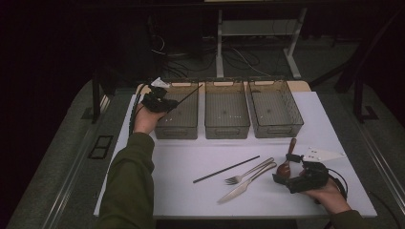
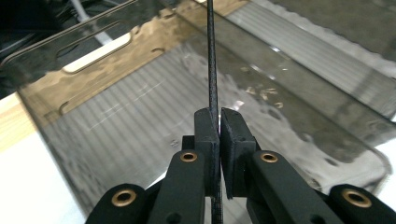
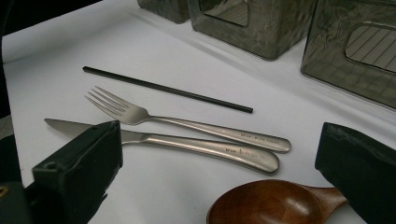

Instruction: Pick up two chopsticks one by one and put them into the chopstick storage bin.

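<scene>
Three bins (image 1: 227,109) line the desk's (image 1: 191,200) far edge. Before them lie a stick (image 1: 226,169), fork (image 1: 250,171) and knife (image 1: 246,184), spoon (image 1: 287,161) rightmost.

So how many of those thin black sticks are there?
2. One stick is clamped in the left tongs, held over the left bin. The other stick lies on the table beside the fork. None seem hidden.
</scene>
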Tool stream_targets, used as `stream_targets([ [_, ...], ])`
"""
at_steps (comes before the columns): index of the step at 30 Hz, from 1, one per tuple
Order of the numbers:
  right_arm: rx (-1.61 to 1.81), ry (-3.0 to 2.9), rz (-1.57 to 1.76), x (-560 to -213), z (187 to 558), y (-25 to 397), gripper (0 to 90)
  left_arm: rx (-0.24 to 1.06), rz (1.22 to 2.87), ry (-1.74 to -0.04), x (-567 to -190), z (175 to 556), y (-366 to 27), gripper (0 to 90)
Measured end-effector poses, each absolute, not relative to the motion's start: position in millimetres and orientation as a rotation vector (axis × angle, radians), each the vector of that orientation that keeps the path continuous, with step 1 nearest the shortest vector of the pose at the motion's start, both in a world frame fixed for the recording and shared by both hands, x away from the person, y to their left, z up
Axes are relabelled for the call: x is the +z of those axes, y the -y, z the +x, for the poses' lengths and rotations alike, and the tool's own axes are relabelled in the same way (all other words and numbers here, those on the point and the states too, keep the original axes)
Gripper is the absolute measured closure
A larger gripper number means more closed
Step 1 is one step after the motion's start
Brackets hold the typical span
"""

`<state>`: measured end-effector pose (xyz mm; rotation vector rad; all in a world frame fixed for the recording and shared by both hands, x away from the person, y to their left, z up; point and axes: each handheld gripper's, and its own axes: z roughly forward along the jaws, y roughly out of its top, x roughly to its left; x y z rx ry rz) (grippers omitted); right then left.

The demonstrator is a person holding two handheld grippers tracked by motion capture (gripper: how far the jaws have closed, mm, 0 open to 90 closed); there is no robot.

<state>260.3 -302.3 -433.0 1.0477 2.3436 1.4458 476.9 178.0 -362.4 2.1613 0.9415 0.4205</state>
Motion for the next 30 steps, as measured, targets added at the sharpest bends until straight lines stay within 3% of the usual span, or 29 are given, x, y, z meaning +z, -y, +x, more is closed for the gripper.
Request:
stream_targets([
  [19, 1.448, -2.342, 1.051, -433.1, 260.3, 303.2, 0.3, 0.42, 2.176, -1.081, -382.6, 490.4, -172.8, 84.4],
  [24, 1.451, -2.34, 1.051, -432.8, 260.2, 303.5, 0.3, 0.467, 2.184, -1.078, -381.8, 490.4, -170.2, 70.2],
  [30, 1.45, -2.34, 1.05, -432.9, 260.1, 303.4, 0.3, 0.489, 2.16, -1.066, -376.1, 487.5, -172.8, 60.6],
])
